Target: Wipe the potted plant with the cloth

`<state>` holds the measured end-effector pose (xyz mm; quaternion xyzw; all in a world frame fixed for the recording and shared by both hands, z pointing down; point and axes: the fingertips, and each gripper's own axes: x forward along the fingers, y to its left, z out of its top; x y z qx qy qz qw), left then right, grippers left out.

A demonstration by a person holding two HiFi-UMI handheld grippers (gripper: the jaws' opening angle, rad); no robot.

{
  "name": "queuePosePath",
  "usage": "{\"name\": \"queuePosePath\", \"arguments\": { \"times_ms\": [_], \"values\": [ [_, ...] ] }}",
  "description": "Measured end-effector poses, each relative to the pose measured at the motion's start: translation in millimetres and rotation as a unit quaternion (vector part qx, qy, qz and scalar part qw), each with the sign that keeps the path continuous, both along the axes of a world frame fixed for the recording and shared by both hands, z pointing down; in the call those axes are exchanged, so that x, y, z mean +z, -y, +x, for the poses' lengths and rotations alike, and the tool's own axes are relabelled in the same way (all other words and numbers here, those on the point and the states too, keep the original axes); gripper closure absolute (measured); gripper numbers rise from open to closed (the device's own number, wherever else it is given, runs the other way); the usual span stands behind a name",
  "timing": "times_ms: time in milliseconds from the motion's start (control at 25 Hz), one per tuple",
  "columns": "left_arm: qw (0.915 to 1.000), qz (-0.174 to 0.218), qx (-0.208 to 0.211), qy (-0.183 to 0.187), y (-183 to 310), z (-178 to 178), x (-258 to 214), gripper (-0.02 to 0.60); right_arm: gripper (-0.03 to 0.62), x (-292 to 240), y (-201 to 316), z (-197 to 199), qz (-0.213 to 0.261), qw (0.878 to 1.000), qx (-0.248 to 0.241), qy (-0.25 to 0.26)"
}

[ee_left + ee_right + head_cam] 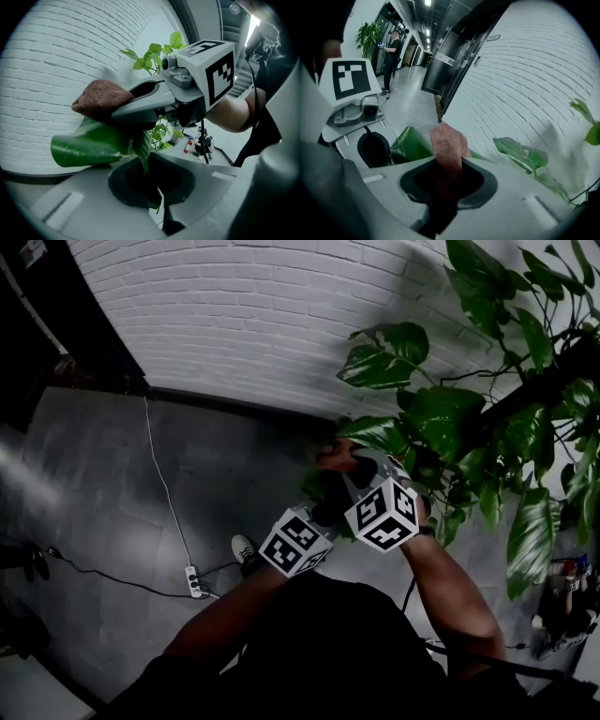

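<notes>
A leaf (89, 145) is pinched steady by the left tongs (152, 187) so the brown cloth (447, 145), clamped in the right tongs (445, 187), can wipe it.

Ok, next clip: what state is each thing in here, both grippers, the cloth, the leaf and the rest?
left gripper: shut on the leaf.
right gripper: shut on the cloth.
cloth: bunched, one end clamped, free end resting on top of the leaf.
leaf: curled, pinched at one end, under the cloth.
potted plant: leafy, pot out of view.
power strip: lying on the floor, cables running to it.
</notes>
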<state>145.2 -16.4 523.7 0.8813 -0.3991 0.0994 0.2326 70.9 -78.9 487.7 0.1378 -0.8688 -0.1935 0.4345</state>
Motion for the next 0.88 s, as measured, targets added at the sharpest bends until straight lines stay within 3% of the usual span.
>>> {"name": "queuePosePath", "arguments": {
  "times_ms": [200,520,880],
  "values": [
    [1.0,0.004,0.005,0.004,-0.7,-0.5,-1.6,0.563,0.525,-3.2,-18.0,-5.4,-0.021,1.0,-0.022,0.001],
    [1.0,0.008,0.005,-0.002,-0.7,2.2,-4.1,0.563,0.525,-4.8,-53.7,-9.2,-0.027,0.993,-0.109,-0.036],
    [0.9999,0.011,0.004,-0.005,-4.1,3.9,-10.4,0.563,0.525,-18.0,-82.6,-14.1,-0.078,0.991,-0.108,0.001]
  ]
}}
